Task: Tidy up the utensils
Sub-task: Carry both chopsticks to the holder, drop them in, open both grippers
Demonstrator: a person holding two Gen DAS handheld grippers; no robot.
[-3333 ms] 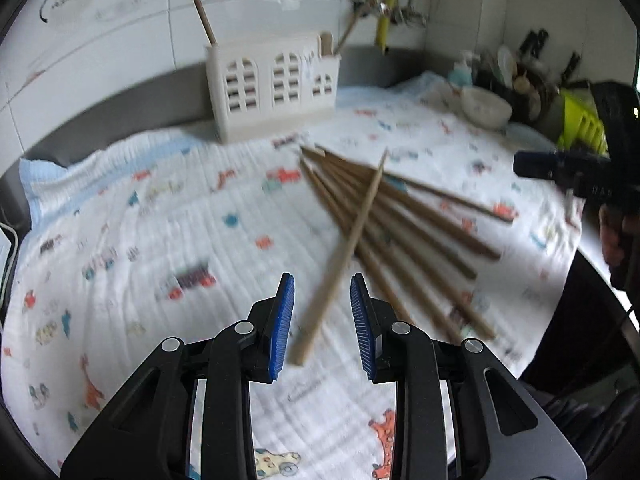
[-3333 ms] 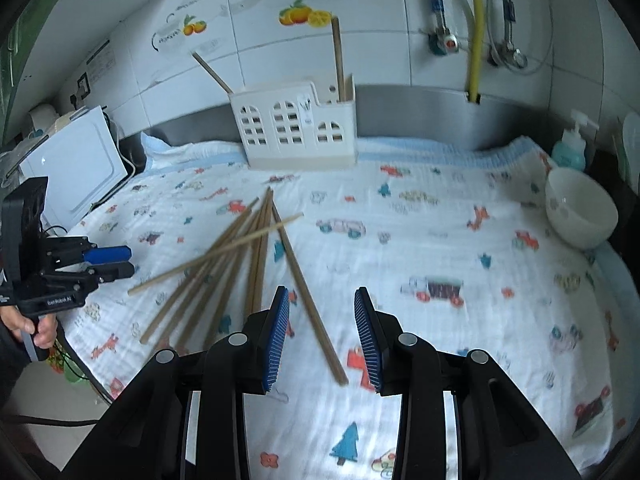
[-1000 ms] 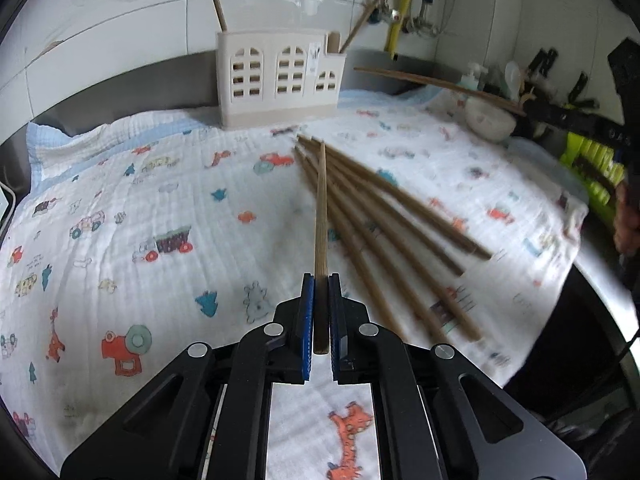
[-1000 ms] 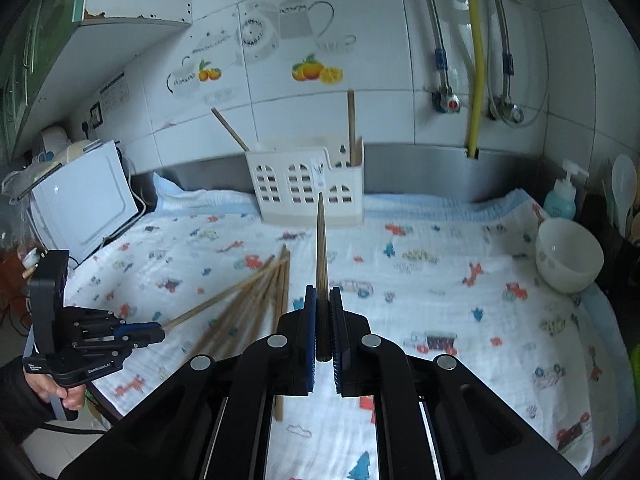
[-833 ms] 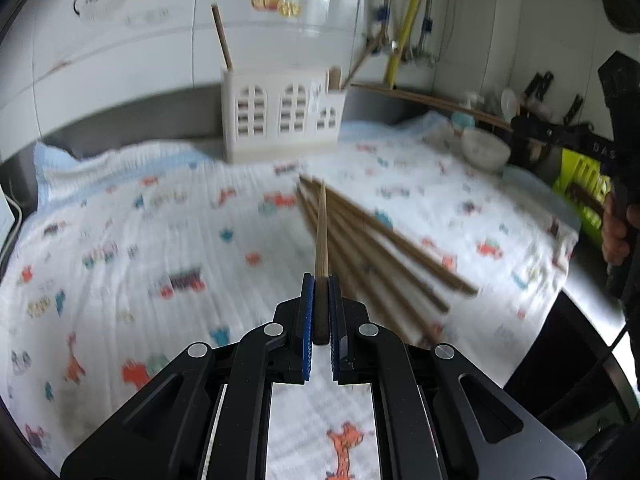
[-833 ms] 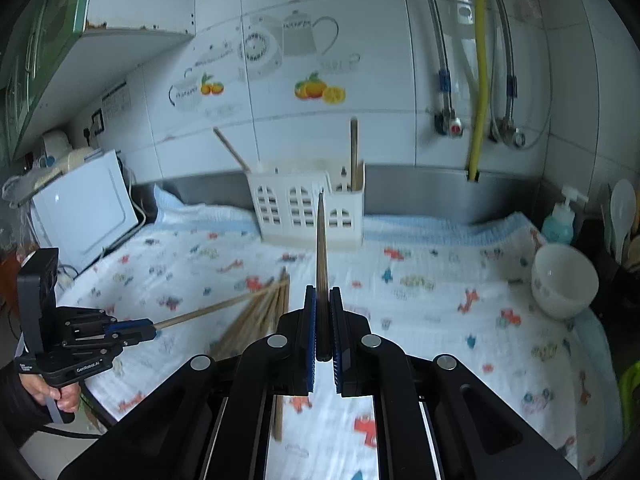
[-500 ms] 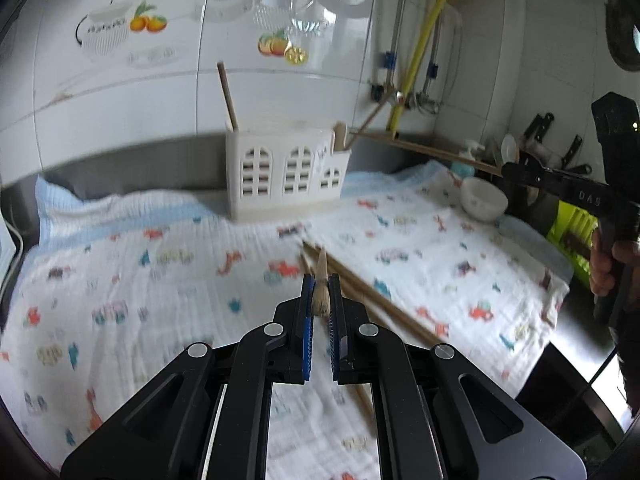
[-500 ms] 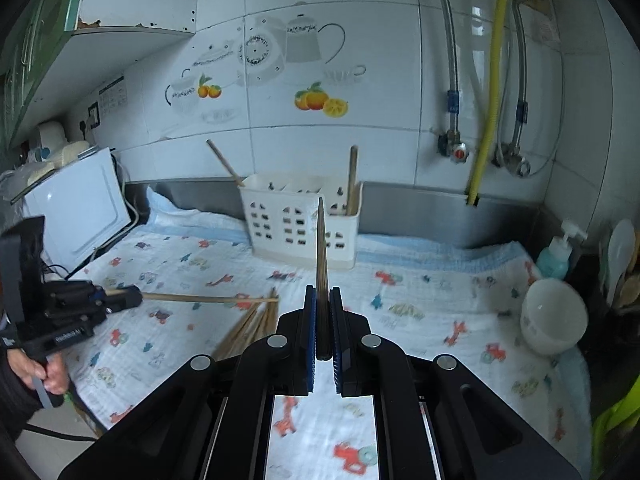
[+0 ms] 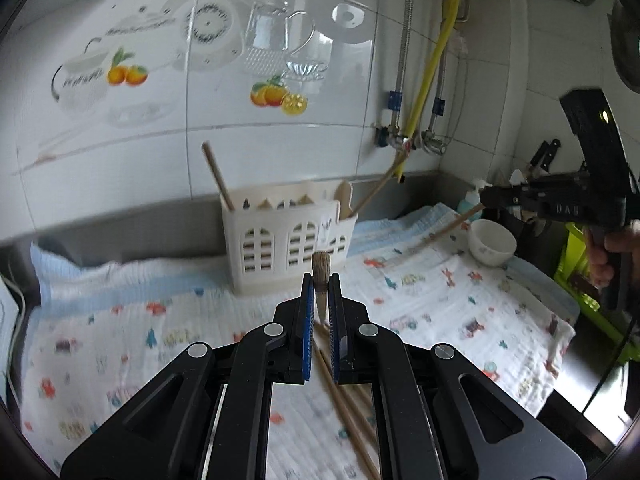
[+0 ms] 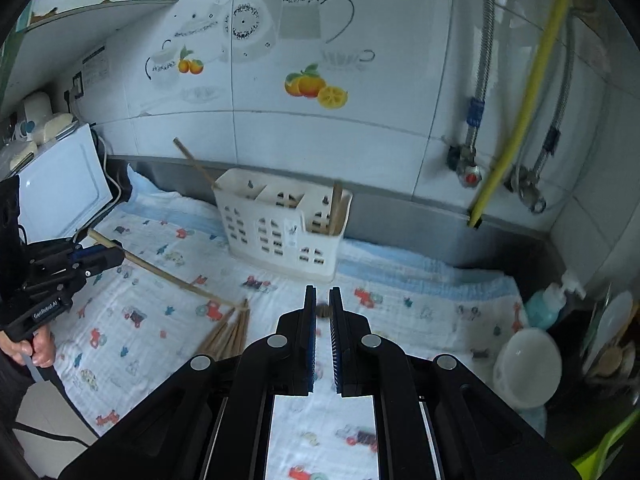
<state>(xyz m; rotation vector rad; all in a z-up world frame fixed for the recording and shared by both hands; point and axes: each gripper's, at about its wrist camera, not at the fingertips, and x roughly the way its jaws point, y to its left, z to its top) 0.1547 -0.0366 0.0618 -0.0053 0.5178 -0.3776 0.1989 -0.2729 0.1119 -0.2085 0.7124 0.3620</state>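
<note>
Grips a chopstick (image 9: 321, 271) tight in the left gripper (image 9: 320, 294), jaws closed on it near the butt, only the blunt end poking up between the blue pads. Clamps a second chopstick (image 10: 323, 311) the same way in the right gripper (image 10: 322, 308), jaws closed, stick almost end-on to the lens. Looks straight at the white holder (image 9: 286, 240), upright at the back of the desk against the wall, ahead and a touch left of the left jaws; finds it ahead and left from the right wrist too. Shows two sticks already leaning in it, one toward each end. Leaves the loose chopsticks (image 9: 344, 392) fanned on the printed cloth (image 9: 120, 340) below the jaws. Puts neither hand clearly nearer, by this read. Hangs on one thing next: getting each long axis upright, tip down, over an open compartment. Catches both held sticks slanting down toward the cloth in the opposite views, so probably wants more wrist roll before lowering.
</note>
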